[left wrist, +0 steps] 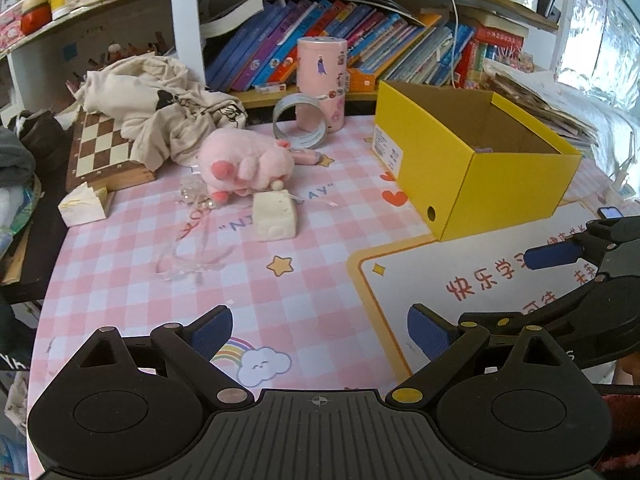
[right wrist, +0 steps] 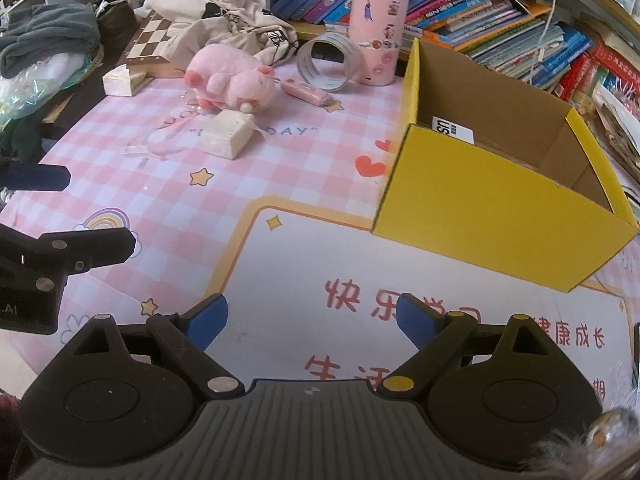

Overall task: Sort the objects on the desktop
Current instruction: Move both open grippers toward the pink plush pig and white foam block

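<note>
My left gripper (left wrist: 320, 334) is open and empty above the pink checked desk mat (left wrist: 240, 280). My right gripper (right wrist: 314, 322) is open and empty over the mat's white panel, just in front of the yellow cardboard box (right wrist: 492, 204). The box (left wrist: 472, 160) stands open at the right. A pink plush pig (left wrist: 244, 162) lies in the middle of the desk, with a cream block (left wrist: 276, 214) right in front of it. A tape roll (left wrist: 302, 122), a pink cylinder (left wrist: 322, 80) and a small pink tube (right wrist: 306, 92) stand behind. The pig also shows in the right wrist view (right wrist: 232, 78).
A chessboard (left wrist: 104, 148) under a crumpled cream cloth (left wrist: 160, 108) sits at the left back. A small cream wedge box (left wrist: 84, 204) lies at the mat's left edge. Clear plastic wrap (left wrist: 192, 256) lies on the mat. Books (left wrist: 360, 36) fill the shelf behind.
</note>
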{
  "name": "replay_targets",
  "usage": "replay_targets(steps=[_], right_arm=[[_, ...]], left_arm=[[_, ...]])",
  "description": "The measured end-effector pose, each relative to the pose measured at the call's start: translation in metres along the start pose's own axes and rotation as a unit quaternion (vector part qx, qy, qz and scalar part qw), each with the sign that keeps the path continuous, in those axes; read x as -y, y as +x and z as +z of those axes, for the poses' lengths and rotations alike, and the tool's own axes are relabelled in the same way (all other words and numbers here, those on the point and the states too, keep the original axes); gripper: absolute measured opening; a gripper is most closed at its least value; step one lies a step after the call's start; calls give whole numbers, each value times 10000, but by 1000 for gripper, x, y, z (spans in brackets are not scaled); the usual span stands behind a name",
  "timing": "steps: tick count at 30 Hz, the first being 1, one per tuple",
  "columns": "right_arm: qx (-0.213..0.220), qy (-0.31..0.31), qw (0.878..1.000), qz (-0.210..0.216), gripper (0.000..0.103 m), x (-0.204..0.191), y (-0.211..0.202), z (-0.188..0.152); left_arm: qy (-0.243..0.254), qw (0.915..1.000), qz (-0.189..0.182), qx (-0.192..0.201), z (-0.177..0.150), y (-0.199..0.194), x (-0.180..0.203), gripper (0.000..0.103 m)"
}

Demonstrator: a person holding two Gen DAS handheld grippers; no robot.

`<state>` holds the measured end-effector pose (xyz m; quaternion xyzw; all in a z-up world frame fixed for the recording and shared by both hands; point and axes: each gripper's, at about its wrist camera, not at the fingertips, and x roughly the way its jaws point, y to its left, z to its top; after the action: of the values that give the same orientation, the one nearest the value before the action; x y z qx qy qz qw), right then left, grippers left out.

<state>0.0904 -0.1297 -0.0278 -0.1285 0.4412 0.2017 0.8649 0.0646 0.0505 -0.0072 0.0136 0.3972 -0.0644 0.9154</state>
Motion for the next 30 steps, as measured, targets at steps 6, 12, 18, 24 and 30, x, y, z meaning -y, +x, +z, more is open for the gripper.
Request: replay_targets(steps=[6, 12, 18, 24, 30], right_arm=[[37, -33, 10000, -29, 92, -9, 0, 4], [30, -180, 9998, -24, 92, -18, -1, 5], [20, -230, 9997, -16, 92, -17, 3, 8], [95, -344, 9993, 100, 92, -15, 14, 19], [177, -600, 9978, 211, 92, -19, 26, 34]], left_arm=[[-8, 10000, -5, 40, -1, -1, -8, 96], [-64, 10000, -32, 54, -1, -1, -12, 96], [-53, 10000, -38, 20, -1, 3, -10, 96], [-67, 9998, 179, 34, 2, 8, -13, 96], [-306, 9987, 394, 110, 8, 11, -24, 96]])
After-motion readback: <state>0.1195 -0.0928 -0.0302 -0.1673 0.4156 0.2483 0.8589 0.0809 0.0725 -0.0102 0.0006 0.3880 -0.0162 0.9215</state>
